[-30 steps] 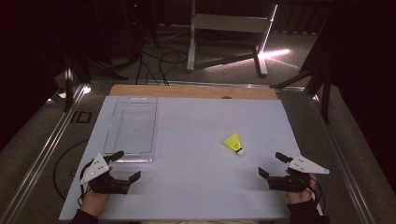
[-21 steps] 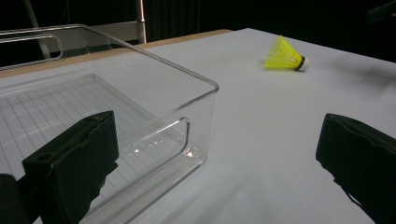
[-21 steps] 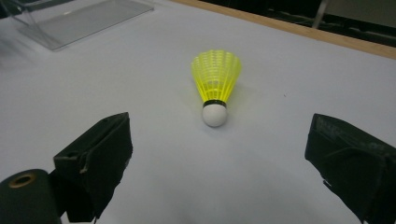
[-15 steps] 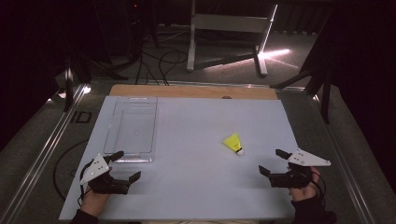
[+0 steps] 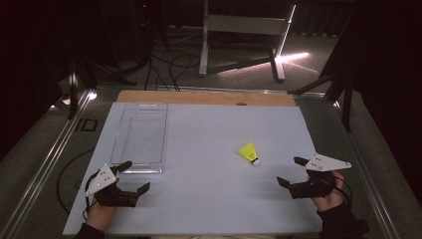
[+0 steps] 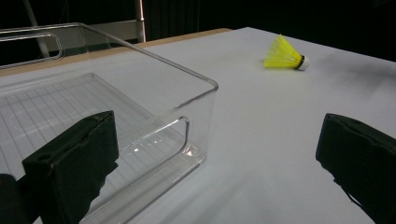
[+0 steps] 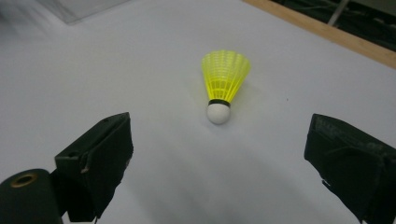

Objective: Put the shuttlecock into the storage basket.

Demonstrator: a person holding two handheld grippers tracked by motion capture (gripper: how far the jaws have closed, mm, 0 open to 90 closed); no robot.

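One clear plastic rectangular bin (image 5: 139, 139) sits by my left gripper (image 5: 130, 175), jaws wide, empty. Yellow plastic shuttlecock w/ white cork tip (image 7: 224, 84) lies just ahead of my right gripper (image 5: 289, 172), jaws spread, nothing between.

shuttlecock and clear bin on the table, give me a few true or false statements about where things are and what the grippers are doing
1. The shuttlecock lies on its side on the white table. True.
2. The shuttlecock sits inside the clear bin. False: it lies on the bare table, well apart from the bin, nearer the right gripper.
3. The right gripper is open, with the shuttlecock ahead of its jaws. True.
4. The left gripper is shut on the bin's rim. False: it is open at the bin's near corner and holds nothing.
5. The shuttlecock's skirt is red. False: the skirt is yellow, with a white tip.
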